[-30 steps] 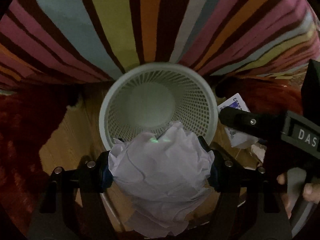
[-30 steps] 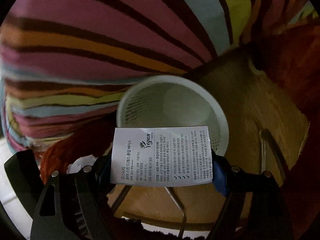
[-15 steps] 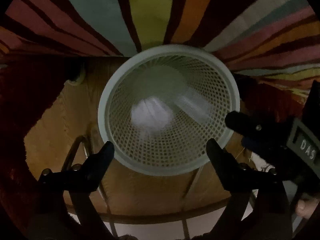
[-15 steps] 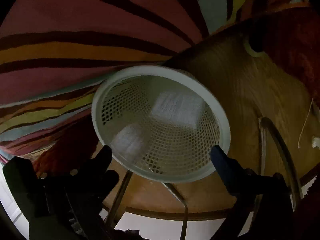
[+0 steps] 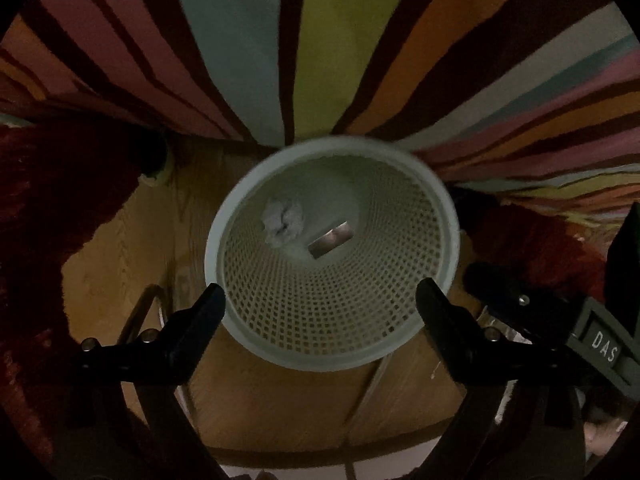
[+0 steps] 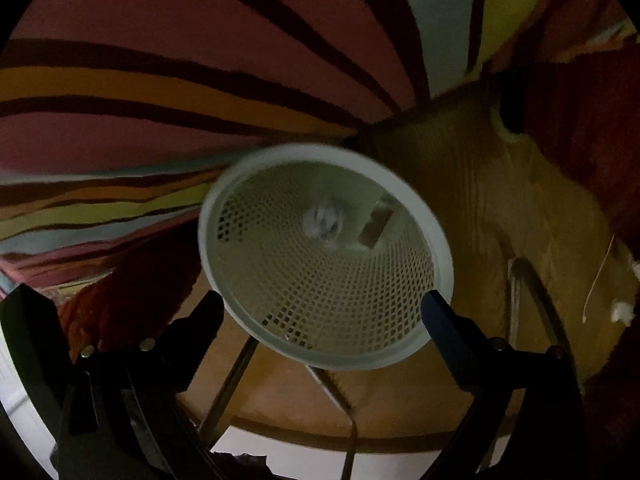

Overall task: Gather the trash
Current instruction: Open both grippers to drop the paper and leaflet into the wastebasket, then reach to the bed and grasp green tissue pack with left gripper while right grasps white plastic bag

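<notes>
Both pieces of trash now lie at the bottom of the white mesh wastebasket (image 5: 332, 256), which stands on the wooden floor (image 5: 132, 248) against the striped rug (image 5: 320, 40). The crumpled paper ball (image 5: 283, 220) sits on the left of the basket's base, and the flat printed packet (image 5: 331, 239) lies just right of it, close enough that they may touch, though blur in the right wrist view leaves that unsure.

The paper ball looks very light and soft; it would squash under any squeeze and is best pinched across its middle. The packet seems thin, light and somewhat slick, best taken by an edge. The basket itself appears light, stiff plastic, easiest held at its rim.

The left gripper (image 5: 320, 300) has its jaws spread wide with nothing between them, and the right gripper (image 6: 322, 306) likewise gapes wide and holds nothing.

A second ago the left jaws clamped the paper ball and the right jaws held the packet above the basket; half a second ago both were falling as blurs. Now both have landed inside.
</notes>
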Motion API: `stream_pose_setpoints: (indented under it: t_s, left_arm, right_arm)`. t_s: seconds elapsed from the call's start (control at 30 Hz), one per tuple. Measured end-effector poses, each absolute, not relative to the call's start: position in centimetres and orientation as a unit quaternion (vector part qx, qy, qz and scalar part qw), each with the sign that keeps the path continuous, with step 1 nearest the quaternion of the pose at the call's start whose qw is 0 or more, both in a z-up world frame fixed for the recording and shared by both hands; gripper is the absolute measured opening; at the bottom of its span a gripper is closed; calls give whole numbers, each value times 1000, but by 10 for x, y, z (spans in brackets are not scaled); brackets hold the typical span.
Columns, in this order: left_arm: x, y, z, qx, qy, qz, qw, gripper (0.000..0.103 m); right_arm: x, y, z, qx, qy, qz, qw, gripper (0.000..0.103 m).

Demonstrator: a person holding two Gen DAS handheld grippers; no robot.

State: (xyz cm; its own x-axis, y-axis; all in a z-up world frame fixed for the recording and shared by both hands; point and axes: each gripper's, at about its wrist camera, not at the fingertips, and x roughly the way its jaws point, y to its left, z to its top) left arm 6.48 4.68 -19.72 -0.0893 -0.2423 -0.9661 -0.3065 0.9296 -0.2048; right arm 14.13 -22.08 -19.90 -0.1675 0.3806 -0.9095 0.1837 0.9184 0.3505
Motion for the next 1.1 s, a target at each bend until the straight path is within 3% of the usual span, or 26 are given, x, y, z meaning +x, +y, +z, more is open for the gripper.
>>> stream_pose_setpoints:
  t_s: [0.33, 0.7, 0.9, 1.1]
  left_arm:
    - [58, 52, -128, -154, 669, 15, 727, 95]
    - [45, 61, -23, -54, 528, 38, 846, 95]
    - [73, 75, 20, -36, 454, 71, 887, 95]
    - [124, 77, 37, -37, 432, 72, 898, 95]
  right_arm:
    - [127, -239, -110, 113, 652, 72, 747, 94]
    - [98, -223, 24, 10, 401, 125, 907, 94]
    - [110, -220, 43, 15, 357, 141, 923, 95]
    - [137, -212, 59, 20, 342, 149, 928, 94]
